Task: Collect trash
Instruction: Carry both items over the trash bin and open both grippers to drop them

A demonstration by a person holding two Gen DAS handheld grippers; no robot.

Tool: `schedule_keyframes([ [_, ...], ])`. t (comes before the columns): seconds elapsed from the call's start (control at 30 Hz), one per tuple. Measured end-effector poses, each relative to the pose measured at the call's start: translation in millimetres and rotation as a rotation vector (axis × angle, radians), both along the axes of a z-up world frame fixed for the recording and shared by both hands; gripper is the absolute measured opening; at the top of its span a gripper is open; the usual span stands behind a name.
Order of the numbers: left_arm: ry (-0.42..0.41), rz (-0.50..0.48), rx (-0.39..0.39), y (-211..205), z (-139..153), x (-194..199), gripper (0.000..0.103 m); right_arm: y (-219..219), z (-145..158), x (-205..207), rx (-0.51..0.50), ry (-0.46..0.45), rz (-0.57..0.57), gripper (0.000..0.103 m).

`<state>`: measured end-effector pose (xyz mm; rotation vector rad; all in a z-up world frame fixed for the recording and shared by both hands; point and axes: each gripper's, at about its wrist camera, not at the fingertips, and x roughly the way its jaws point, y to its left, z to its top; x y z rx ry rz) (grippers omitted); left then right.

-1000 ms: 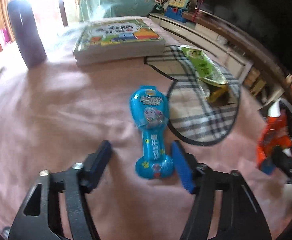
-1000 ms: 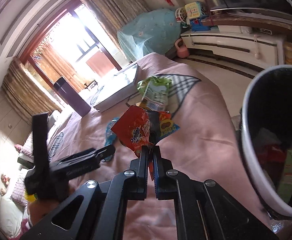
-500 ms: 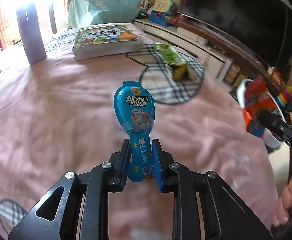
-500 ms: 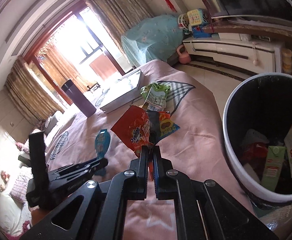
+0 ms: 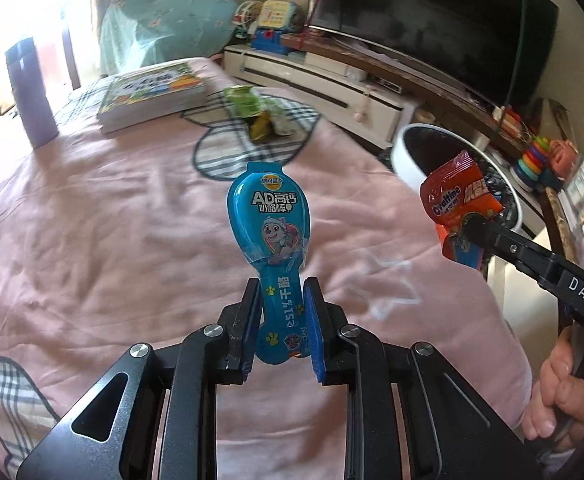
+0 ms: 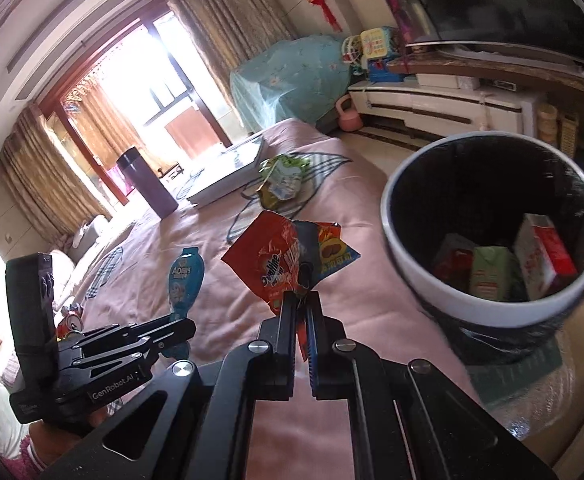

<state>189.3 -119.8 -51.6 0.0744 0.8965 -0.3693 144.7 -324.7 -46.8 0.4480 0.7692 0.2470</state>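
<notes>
My left gripper (image 5: 282,300) is shut on a blue spoon-shaped snack pack (image 5: 270,220) and holds it above the pink bed cover; the pack also shows in the right wrist view (image 6: 184,280). My right gripper (image 6: 301,300) is shut on a red Ovaltine wrapper (image 6: 276,260), held left of the white-rimmed trash bin (image 6: 408,280), which holds several cartons. The wrapper (image 5: 456,204) and bin rim (image 5: 406,156) also show in the left wrist view. A green snack wrapper (image 5: 258,114) lies on the bed further back, seen too in the right wrist view (image 6: 284,180).
A stack of books (image 5: 152,96) and a purple tumbler (image 5: 32,92) stand at the far side of the bed. A TV (image 5: 432,28) on a low cabinet runs along the right. A drinks can (image 6: 72,320) lies at the left bed edge.
My left gripper closed on the blue snack pack and lifted it off the bed. My right gripper carried the red wrapper closer to the bin.
</notes>
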Motion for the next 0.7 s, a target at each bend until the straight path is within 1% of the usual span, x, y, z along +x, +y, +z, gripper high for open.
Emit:
schedule_keyframes([
  [0.37,-0.04,-0.082,0.008,-45.6,14.9,-13.4,0.02,-36.3,11.8,-23.4,-0.027,-0.033,-0.086,0.005],
  [0.7,-0.07,-0.147,0.016,-85.8,28.9,-14.7,0.02,-65.0,16.8,-29.1,-0.053,-0.044,-0.14,0.005],
])
